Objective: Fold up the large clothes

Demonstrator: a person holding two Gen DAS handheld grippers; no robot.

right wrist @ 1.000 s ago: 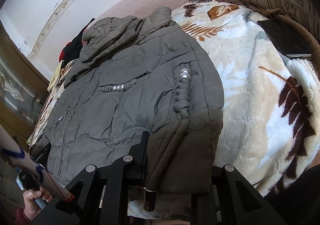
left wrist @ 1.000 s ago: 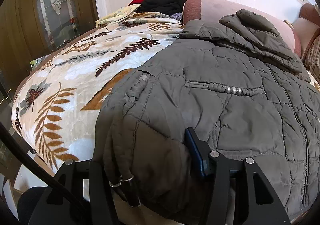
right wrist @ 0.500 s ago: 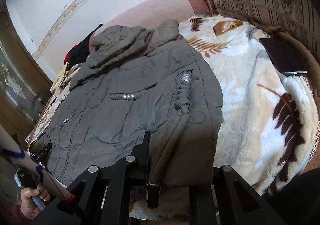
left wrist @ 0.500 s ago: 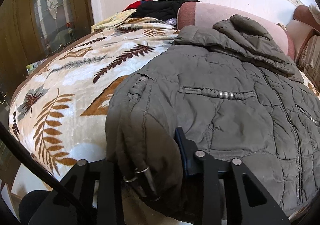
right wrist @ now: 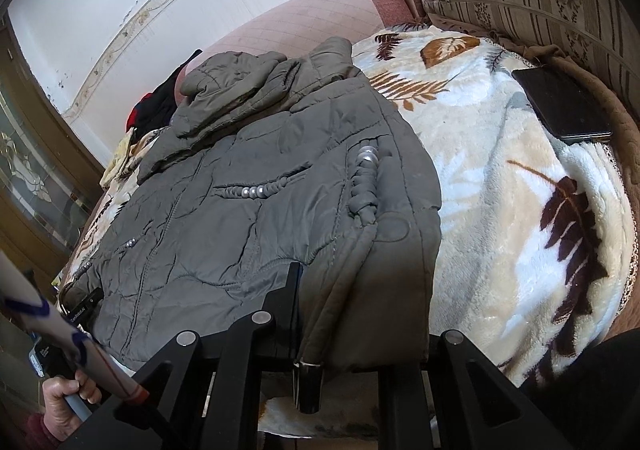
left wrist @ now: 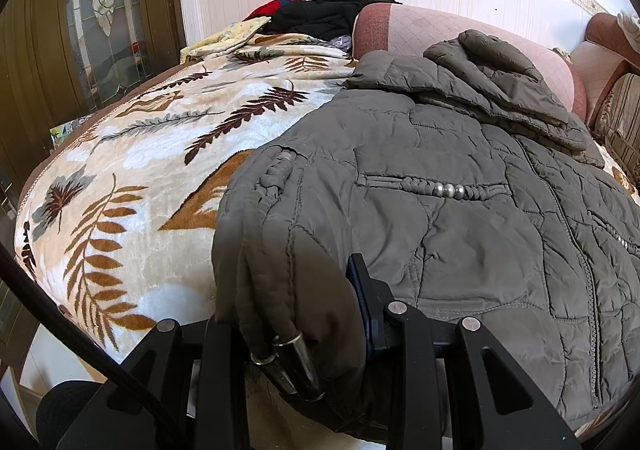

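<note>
Grey-green quilted jacket (left wrist: 460, 218) lies spread flat on a bed covered by a cream blanket with a leaf print (left wrist: 132, 178). Its long axis runs from the hem at 6 o'clock, nearest both cameras, to the hood at 12 o'clock, which rests against a pink bolster (left wrist: 472, 34).

The left hand-held gripper (left wrist: 296, 314) is closed on the hem corner at the jacket's left side; bunched fabric and a drawcord end fill the gap between its fingers. The right hand-held gripper (right wrist: 360, 314) pinches the opposite hem corner the same way, a dark cord end hanging below it. Each holds the corner on its own side, so neither arm is nearer. The body of the jacket lies directly ahead of both, toward 12 o'clock, so a fold would likely carry the hem up that axis toward the hood.

A dark phone (right wrist: 560, 106) lies on the blanket at 2 o'clock in the right view, well apart from the jacket.

Compared with a second ago, both grips are unchanged. The left view has risen slightly, showing more wall beyond the bed.
</note>
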